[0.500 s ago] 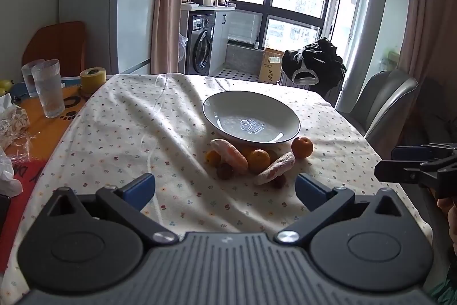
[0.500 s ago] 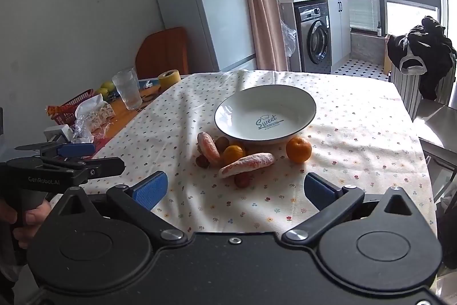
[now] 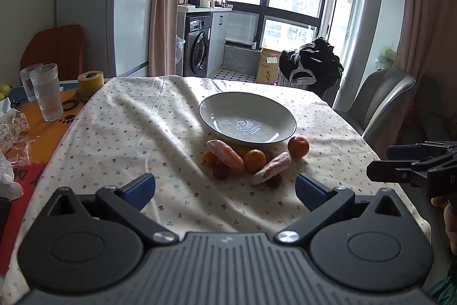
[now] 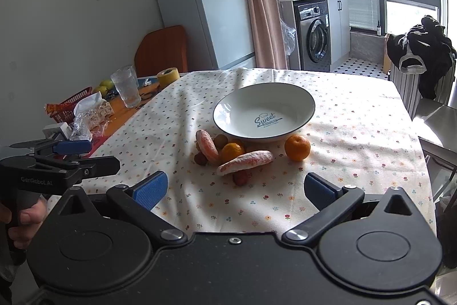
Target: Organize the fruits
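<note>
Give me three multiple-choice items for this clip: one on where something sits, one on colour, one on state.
1. Where does the lone orange lie?
A. In the bowl
B. On the tablecloth beside the bowl
C. On the chair

2. What colour is the tape roll?
A. Yellow
B. Green
C. Black

3. What does the bowl hold?
A. Oranges
B. Water
C. Nothing

Answers: 1 B, it rests on the cloth just off the bowl's rim; 2 A, the roll's side is yellow; 3 C, its white inside is bare apart from the printed word.
</note>
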